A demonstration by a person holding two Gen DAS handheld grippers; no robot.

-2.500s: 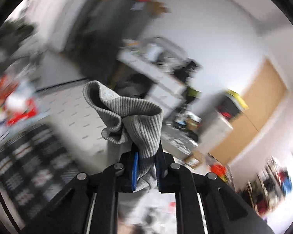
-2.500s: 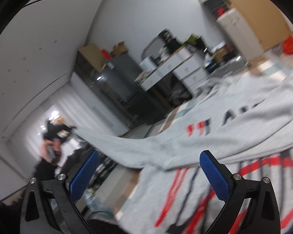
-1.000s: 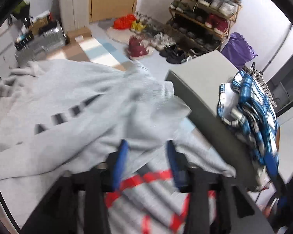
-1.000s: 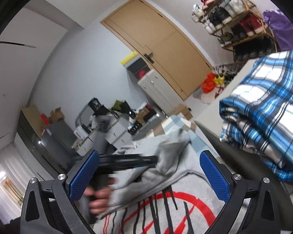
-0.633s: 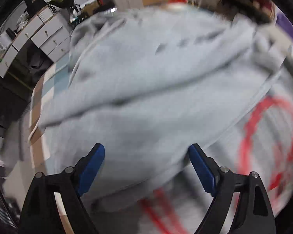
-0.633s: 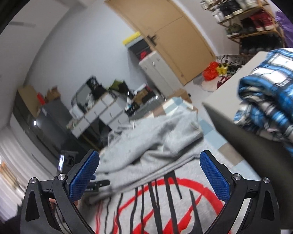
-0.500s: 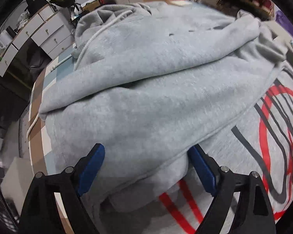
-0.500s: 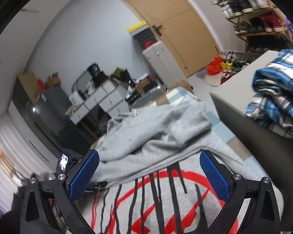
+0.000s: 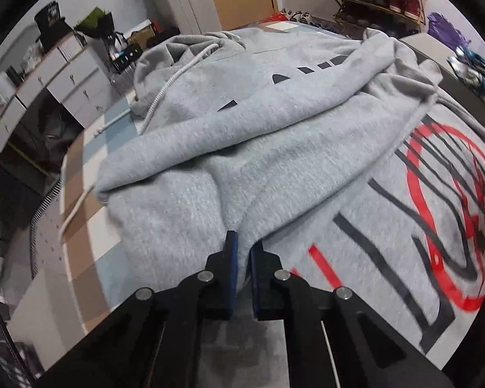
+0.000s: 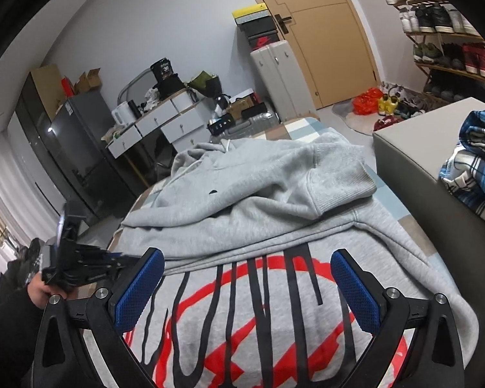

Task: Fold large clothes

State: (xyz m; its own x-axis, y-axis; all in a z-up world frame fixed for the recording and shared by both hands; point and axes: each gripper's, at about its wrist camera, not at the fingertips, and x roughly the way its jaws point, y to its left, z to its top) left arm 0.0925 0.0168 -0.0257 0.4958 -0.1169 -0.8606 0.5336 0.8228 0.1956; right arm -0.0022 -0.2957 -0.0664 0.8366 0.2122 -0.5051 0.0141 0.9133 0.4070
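Grey hoodie: L tool just pinched its near edge, R tool wide above print.

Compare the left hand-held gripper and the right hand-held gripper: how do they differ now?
The left hand-held gripper has just closed, pinching a fold of the grey hoodie; the right hand-held gripper stands wide open above it, holding nothing. Both have blue pads.

right gripper agape | above grey hoodie; left gripper beside
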